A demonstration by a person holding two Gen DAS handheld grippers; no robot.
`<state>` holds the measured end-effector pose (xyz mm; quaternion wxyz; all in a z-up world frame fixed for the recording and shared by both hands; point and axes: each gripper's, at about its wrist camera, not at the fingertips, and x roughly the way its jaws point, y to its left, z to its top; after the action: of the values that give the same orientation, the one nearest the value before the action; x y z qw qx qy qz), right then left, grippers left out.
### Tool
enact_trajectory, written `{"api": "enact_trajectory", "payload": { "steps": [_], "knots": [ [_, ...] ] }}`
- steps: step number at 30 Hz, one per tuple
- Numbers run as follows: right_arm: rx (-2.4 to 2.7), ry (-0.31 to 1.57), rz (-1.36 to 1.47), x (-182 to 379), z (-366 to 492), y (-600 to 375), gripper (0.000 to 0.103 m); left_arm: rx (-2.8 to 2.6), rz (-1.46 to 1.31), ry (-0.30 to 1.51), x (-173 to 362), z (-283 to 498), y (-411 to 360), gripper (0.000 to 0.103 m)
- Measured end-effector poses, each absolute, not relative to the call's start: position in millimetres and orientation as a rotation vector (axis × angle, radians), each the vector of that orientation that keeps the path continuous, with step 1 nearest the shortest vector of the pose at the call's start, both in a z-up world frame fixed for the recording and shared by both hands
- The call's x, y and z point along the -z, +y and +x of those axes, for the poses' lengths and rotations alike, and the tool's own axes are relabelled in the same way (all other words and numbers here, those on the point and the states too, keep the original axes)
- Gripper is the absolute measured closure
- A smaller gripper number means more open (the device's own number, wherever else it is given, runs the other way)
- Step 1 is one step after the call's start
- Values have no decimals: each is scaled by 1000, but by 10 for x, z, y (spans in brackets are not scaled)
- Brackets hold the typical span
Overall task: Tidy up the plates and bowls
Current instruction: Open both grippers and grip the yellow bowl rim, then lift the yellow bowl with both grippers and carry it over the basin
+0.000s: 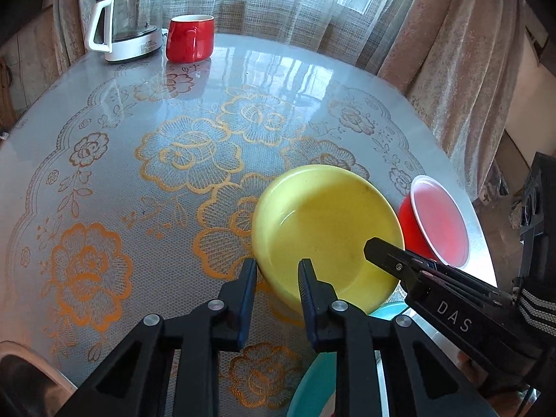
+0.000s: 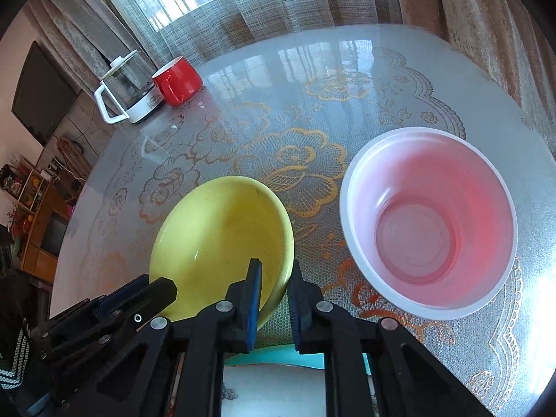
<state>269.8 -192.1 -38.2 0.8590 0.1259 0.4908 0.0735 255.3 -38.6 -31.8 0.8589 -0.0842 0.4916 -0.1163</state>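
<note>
Round tabletop (image 1: pixel 104 180) under a glossy cover with gold flower print; curtains and window behind.

Yellow bowl (image 1: pixel 326 236) sits tilted near the near edge of the tabletop, its far rim low and its near rim raised over a teal plate (image 1: pixel 312 375) that shows under it. In the right wrist view the teal plate (image 2: pixel 278 356) appears as a strip just below the yellow bowl (image 2: pixel 222 239).

Right gripper (image 2: pixel 274 278): fingers straddle the near-right rim of the yellow bowl, one blue-padded finger inside the bowl, the other outside. A narrow gap remains around the rim; whether the pads press on it cannot be told. From the left wrist view the right gripper (image 1: pixel 373 245) reaches in from the right, tip over the bowl's rim.

Left gripper (image 1: pixel 276 271): fingers apart, holding nothing, one finger at the bowl's near-left outer wall, the other over its inside. It enters the right wrist view at lower left, beside the bowl.

Red plastic bowl (image 2: pixel 427 222), white rim, stands upright on the tabletop just right of the yellow bowl, apart from it.

Far left edge: glass kettle (image 1: pixel 125 21) with white handle, red mug (image 1: pixel 189 38) just beside it.
</note>
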Motion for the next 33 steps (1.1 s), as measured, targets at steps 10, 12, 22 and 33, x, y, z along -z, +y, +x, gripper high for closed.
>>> {"api": "enact_trajectory", "payload": {
  "steps": [10,12,22,33],
  "knots": [
    [-230,958,264,129,2558,-1820,89,249,-186,921,-16,2230,-144,79],
    [-256,943,268,64,2483,-1775,89,247,-185,895,-90,2117,-82,79],
    [-380,879,249,-219,1999,-1482,89,230,-170,785,-349,1473,244,78],
    [-541,886,184,-250,1605,-918,89,154,-238,757,-340,893,859,76]
  ]
}}
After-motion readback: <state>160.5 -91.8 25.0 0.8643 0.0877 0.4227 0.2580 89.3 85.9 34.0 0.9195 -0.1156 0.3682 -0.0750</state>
